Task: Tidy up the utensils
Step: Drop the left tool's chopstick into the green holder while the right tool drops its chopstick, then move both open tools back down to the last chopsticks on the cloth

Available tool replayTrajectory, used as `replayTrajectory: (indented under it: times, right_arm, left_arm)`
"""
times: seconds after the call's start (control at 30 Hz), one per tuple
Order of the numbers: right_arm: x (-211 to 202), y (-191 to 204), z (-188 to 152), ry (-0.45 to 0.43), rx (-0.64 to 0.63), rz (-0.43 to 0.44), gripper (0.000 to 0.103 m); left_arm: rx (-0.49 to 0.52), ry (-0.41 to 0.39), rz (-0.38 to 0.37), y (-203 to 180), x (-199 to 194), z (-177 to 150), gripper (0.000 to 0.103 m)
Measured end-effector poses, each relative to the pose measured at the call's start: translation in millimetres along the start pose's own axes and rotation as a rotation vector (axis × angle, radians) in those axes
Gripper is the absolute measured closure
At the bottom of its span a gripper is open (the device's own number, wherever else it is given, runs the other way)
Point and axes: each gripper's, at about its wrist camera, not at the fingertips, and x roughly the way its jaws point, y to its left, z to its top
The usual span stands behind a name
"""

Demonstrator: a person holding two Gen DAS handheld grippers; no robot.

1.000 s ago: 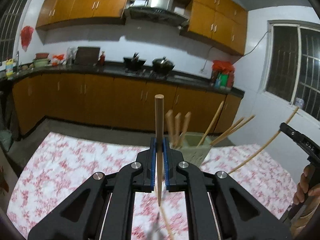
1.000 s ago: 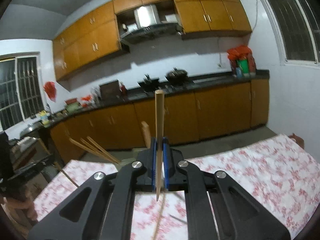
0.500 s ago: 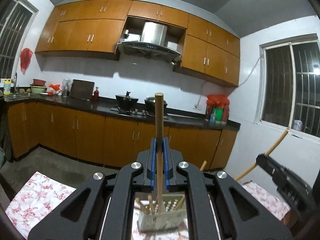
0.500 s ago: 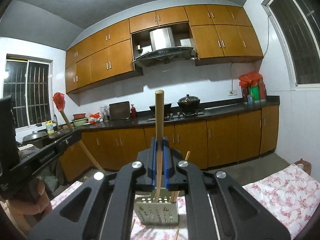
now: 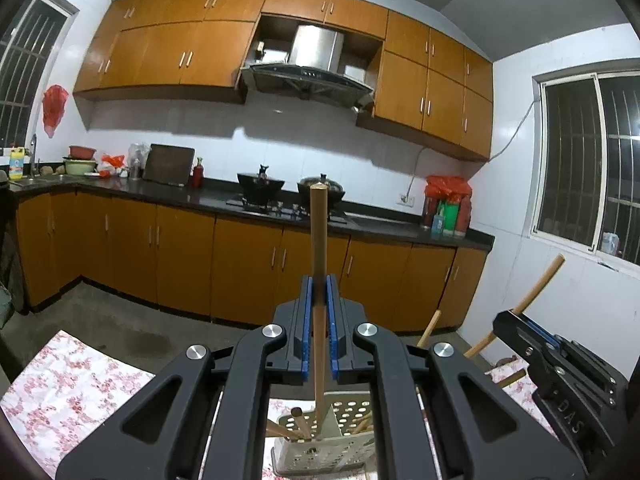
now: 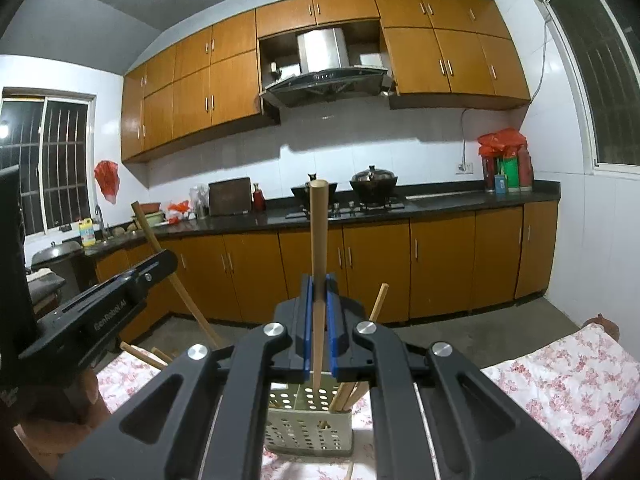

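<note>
both the left gripper (image 5: 319, 292) and right gripper (image 6: 319, 292) clamp a round wooden chopstick (image 5: 319, 264) upright above the perforated pale plastic holder (image 6: 308, 420); lower each tip straight into a compartment before releasing.

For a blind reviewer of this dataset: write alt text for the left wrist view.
The left gripper is clamped on an upright wooden chopstick, its lower tip at the perforated utensil holder that stands on the floral tablecloth and already holds several chopsticks. At the right edge, the right gripper holds another chopstick. Behind are orange kitchen cabinets.
</note>
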Motion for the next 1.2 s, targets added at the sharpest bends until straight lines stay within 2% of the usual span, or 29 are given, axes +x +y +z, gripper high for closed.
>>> replayTrajectory:
  times: [0.13,0.17,0.2,0.27,0.33,0.6,0.73,0.8,0.87,0.93,1.03,1.13,1.2]
  right_arm:
    - [11,2,-3,0.048,-0.005,0.0,0.094]
    - [11,2,-4,0.05,-0.003,0.001,0.09]
    - [9,2,-5,0.048,-0.002,0.001,0.081]
    - [4,1,-3,0.035,0.002,0.0,0.072]
    - [-2,0,-2,0.024,0.005,-0.001,0.07]
    - [-41,-22,-3,0.001,0.027,-0.051,0.06]
    - [-58,-43,-22,0.066,0.043,-0.113,0.058]
    - [-61,-54,-40,0.135,0.053,-0.142,0.057]
    - [-58,-62,-60,0.209,0.061,-0.156,0.057]
    - [-50,-67,-84,0.301,0.081,-0.154,0.057]
    - [-35,-66,-123,0.456,0.105,-0.112,0.058]
    - [-25,-51,-161,0.575,0.095,-0.049,0.07]
    - [-23,-36,-183,0.634,0.086,-0.015,0.078]
  left_arm:
    - [0.0,0.034,-0.015,0,5,-6,0.095]
    - [-0.002,0.033,-0.016,0,5,-6,0.095]
    - [-0.001,0.031,-0.019,1,4,-5,0.095]
    - [0.004,0.024,-0.019,2,2,-3,0.091]
    - [0.001,0.018,-0.015,4,-1,-1,0.074]
    - [-0.034,-0.018,-0.006,18,-29,8,0.068]
    - [-0.047,-0.023,0.018,34,-59,3,0.063]
    - [-0.054,-0.007,0.039,44,-71,-7,0.061]
    - [-0.058,0.026,0.07,54,-80,-23,0.06]
    - [-0.055,0.096,0.106,65,-84,-47,0.06]
    - [-0.066,0.253,0.125,79,-77,-91,0.061]
    - [-0.087,0.39,0.135,88,-70,-131,0.061]
    - [-0.09,0.447,0.135,89,-68,-151,0.061]
